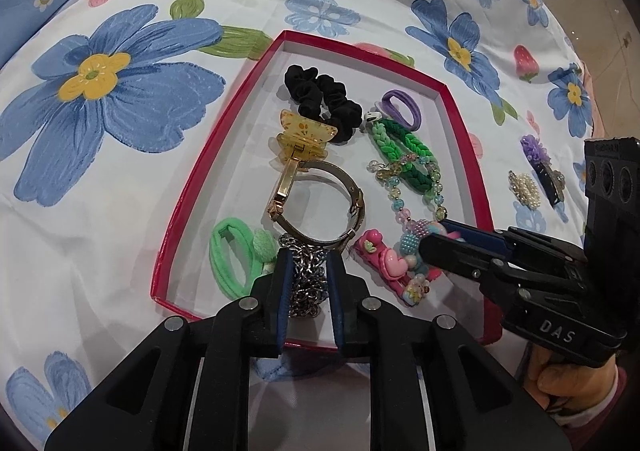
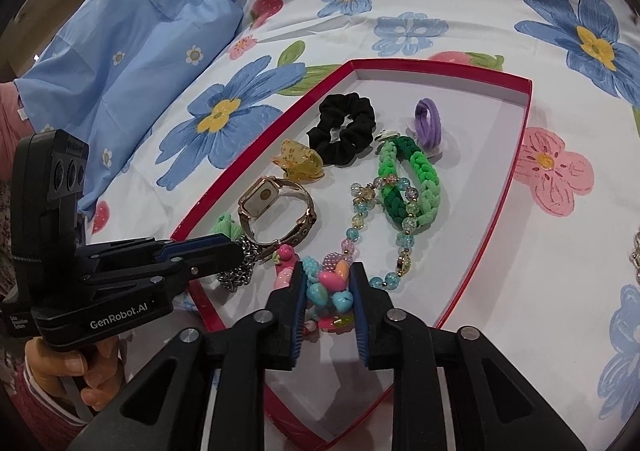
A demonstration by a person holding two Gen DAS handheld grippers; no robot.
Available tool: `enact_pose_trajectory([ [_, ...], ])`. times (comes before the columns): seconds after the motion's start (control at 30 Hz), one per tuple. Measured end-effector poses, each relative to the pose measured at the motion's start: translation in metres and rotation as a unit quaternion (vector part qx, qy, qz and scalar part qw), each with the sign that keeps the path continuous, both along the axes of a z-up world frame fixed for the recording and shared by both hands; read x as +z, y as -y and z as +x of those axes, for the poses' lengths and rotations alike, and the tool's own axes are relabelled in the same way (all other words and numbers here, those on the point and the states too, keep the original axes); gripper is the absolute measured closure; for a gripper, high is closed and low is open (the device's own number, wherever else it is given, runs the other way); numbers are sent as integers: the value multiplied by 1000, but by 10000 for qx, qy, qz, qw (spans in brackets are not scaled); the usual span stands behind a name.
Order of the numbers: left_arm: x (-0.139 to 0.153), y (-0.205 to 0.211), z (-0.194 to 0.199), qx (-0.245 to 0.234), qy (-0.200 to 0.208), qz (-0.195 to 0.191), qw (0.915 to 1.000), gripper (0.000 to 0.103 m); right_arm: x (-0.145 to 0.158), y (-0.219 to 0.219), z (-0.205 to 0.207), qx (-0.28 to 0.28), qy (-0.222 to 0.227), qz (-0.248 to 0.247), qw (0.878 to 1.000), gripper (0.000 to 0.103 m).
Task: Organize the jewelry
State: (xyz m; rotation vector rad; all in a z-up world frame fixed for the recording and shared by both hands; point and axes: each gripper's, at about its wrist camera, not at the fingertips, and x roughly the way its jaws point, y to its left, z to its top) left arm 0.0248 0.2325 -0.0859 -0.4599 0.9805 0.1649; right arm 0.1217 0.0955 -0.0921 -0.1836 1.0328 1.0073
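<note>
Left wrist view: the left gripper (image 1: 307,271) pinches the silver chain (image 1: 306,279), which lies lengthwise between its fingers inside the red box (image 1: 460,123). The right gripper (image 2: 328,287) straddles the bead cluster (image 2: 330,283), its fingers bracketing it closely; whether they clamp it cannot be told.

From my left gripper (image 1: 307,257), the fingers straddle a silver chain (image 1: 306,283) at the near end of the red tray (image 1: 224,139). My right gripper (image 1: 440,237) enters from the right over the pastel bead cluster (image 1: 416,241). Beyond the chain lies a gold watch (image 1: 316,203).
</note>
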Motion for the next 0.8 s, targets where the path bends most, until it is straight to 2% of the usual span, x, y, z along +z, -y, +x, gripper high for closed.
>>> enact_pose_trajectory([
  [0.13, 3, 2, -2, 33, 6, 42, 10000, 86, 2, -1, -2, 39, 6, 24, 10000, 70],
  [0.47, 18, 3, -10, 147, 136, 66, 9998, 66, 10, 10, -1, -87, 11, 141, 9999, 66],
  [0.53, 22, 3, -13, 192, 147, 86, 9997, 57, 15, 15, 0, -153, 24, 235, 9996, 63],
  [0.67, 30, 4, -23, 411, 149, 375, 9983, 20, 27, 27, -1, -342, 165, 414, 9984, 58],
  [0.8, 39, -2, -39, 651, 318, 224, 9971, 17, 41, 43, -2, -539, 296, 743, 9953, 49],
])
